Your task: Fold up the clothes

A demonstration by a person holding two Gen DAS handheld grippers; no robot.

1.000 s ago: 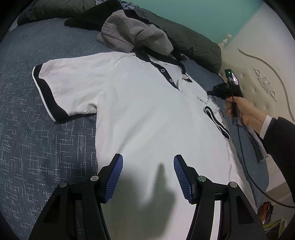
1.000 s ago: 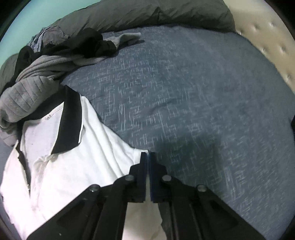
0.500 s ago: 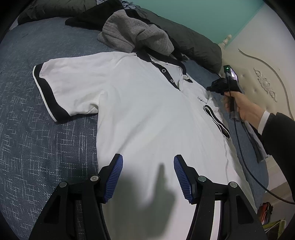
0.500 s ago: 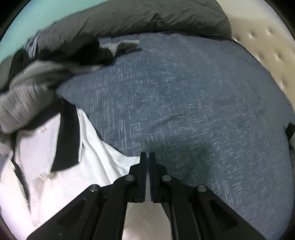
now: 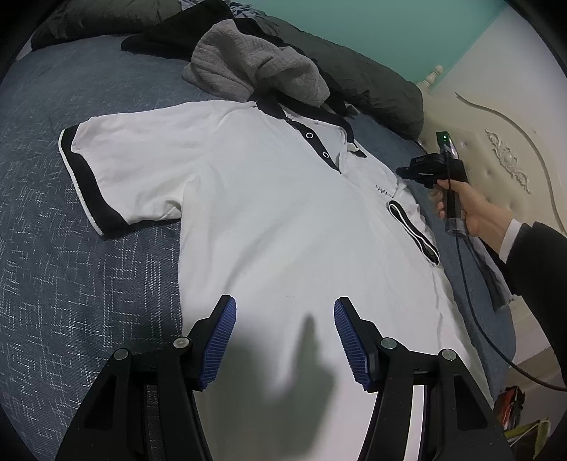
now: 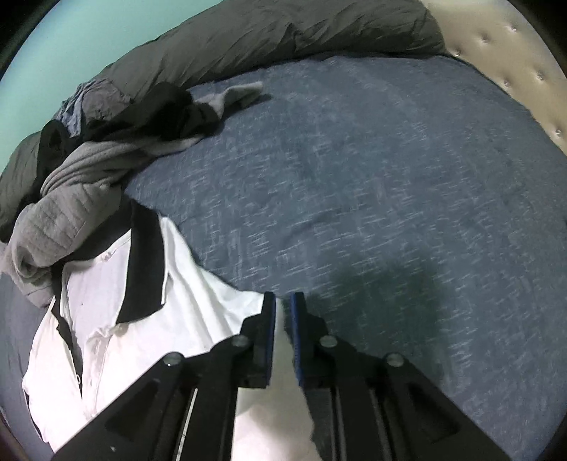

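White polo shirt [image 5: 269, 212] with black collar and sleeve bands, spread flat, front up, on the bed [image 5: 71, 276]. Left gripper [image 5: 285, 331] hovers above the shirt's lower body, fingers [image 5: 221, 340] spread wide and holding nothing. Right gripper [image 6: 282, 329], at the shirt's far sleeve edge beside the collar, has its fingers narrowly parted with white cloth between them; whether they pinch it cannot be told. Grey sweater [image 5: 248, 67] overlaps the collar; a dark duvet [image 6: 265, 32] lies beyond it; cream headboard [image 5: 496, 142] past the shirt's sleeve side.
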